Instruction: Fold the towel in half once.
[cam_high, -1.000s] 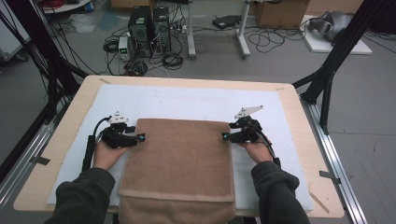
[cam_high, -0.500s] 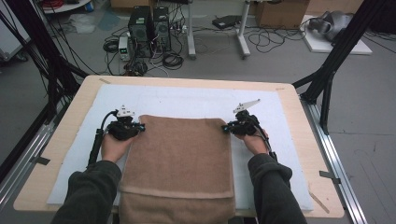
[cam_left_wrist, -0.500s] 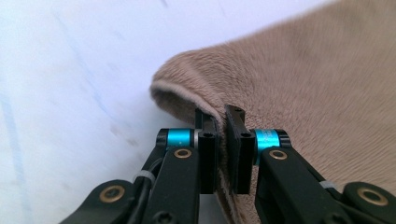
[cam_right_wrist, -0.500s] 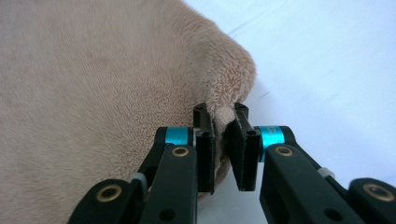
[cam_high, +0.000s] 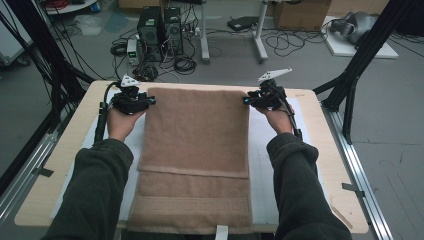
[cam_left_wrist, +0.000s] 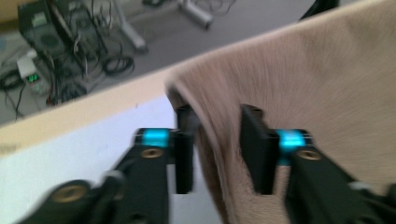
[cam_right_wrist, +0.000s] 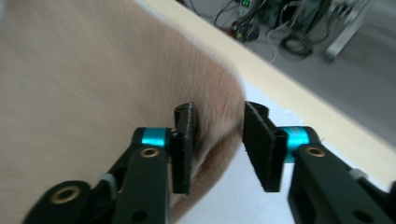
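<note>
- Stretched forward over the desk (cam_high: 60, 165), both forearms in dark sleeves – hands (cam_high: 121, 122) gripping the tools from beneath, palms turned inward.
- Left claw (cam_high: 150, 101) at the far left corner of the brown towel (cam_high: 195, 135), level and pointing inward; jaws just opening, parted, cloth edge (cam_left_wrist: 210, 140) between them and brushing one pad, not pinched.
- Right claw (cam_high: 246, 101) at the far right corner, mirrored pose; jaws likewise just opening, towel corner (cam_right_wrist: 215, 135) loose in the gap – released.
- Towel spread long down the middle of the white mat (cam_high: 262, 150), far edge near the desk's far rim, near end with patterned border at the front rim.
</note>
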